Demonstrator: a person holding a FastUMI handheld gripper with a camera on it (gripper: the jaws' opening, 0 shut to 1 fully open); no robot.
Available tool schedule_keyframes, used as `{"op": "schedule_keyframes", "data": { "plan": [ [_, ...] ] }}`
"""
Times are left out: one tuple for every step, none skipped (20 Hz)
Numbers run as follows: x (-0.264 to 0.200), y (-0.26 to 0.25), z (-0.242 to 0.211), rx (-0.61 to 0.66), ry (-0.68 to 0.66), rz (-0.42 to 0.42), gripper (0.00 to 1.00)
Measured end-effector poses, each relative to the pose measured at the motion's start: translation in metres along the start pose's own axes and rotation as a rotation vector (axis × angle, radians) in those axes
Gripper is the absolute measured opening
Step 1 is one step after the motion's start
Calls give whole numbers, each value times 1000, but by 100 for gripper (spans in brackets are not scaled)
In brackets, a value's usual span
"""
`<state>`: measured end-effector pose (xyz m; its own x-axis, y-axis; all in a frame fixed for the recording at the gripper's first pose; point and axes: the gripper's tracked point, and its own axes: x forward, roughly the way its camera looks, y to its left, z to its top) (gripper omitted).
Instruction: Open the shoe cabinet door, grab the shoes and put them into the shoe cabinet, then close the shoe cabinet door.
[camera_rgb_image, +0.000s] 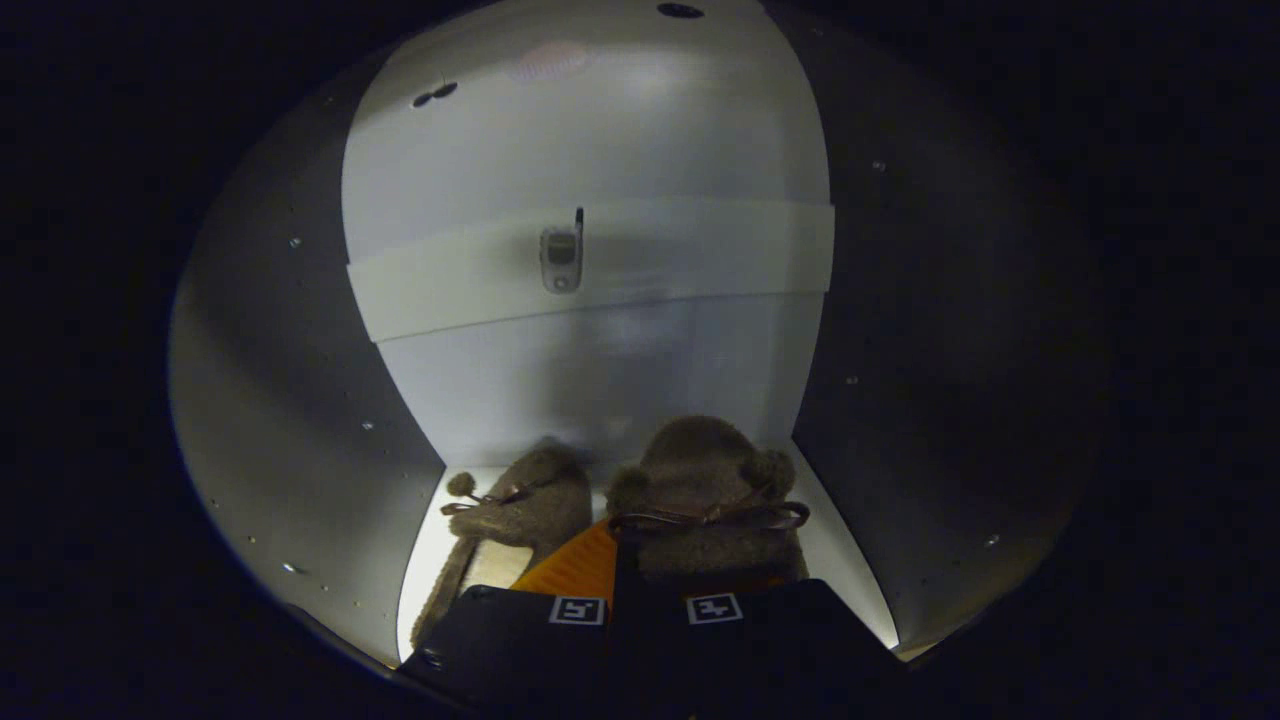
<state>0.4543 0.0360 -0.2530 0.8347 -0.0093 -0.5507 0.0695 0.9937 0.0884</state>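
I am looking into the white shoe cabinet (600, 380), with its floor (435, 540) low ahead. Two fuzzy brown slippers with ribbon bows and pom-poms are inside, toes toward the back wall. The left slipper (525, 505) lies flat on the cabinet floor, just ahead and left of the fingers. The right slipper (705, 480) sits right at the fingertips, its near rim lying over the right finger. My gripper (625, 580) has its fingers drawn close together, apparently pinching that slipper's near edge. The slipper's heel is hidden behind the fingers.
Cabinet side walls (300, 400) rise close on both sides of the slippers. A white cross rail (700, 255) spans the back wall, with a small metal fitting (561, 258) on it. A narrow strip of floor shows to the right of the right slipper.
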Motion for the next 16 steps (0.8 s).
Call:
{"op": "schedule_keyframes", "data": {
  "plan": [
    [6,-3,-5,-11,13,-15,15],
    [11,-4,-9,-20,25,-23,15],
    [15,-6,-10,-29,22,-29,15],
    [18,-8,-11,-33,26,-34,15],
    [18,-9,-12,-32,31,-33,15],
    [21,-8,-15,-27,42,-31,17],
    [23,-9,-19,-31,54,-33,18],
    [22,-10,-22,-40,62,-30,19],
    [22,-9,-24,-47,66,-24,21],
    [20,-9,-24,-47,65,-21,22],
    [17,-8,-24,-45,63,-15,23],
    [13,-7,-25,-42,60,-10,32],
    [8,-5,-25,-38,61,1,41],
    [1,-2,-26,-36,60,13,51],
    [-7,2,-26,-32,58,33,58],
    [-14,5,-28,-33,62,50,72]
  ]
}}
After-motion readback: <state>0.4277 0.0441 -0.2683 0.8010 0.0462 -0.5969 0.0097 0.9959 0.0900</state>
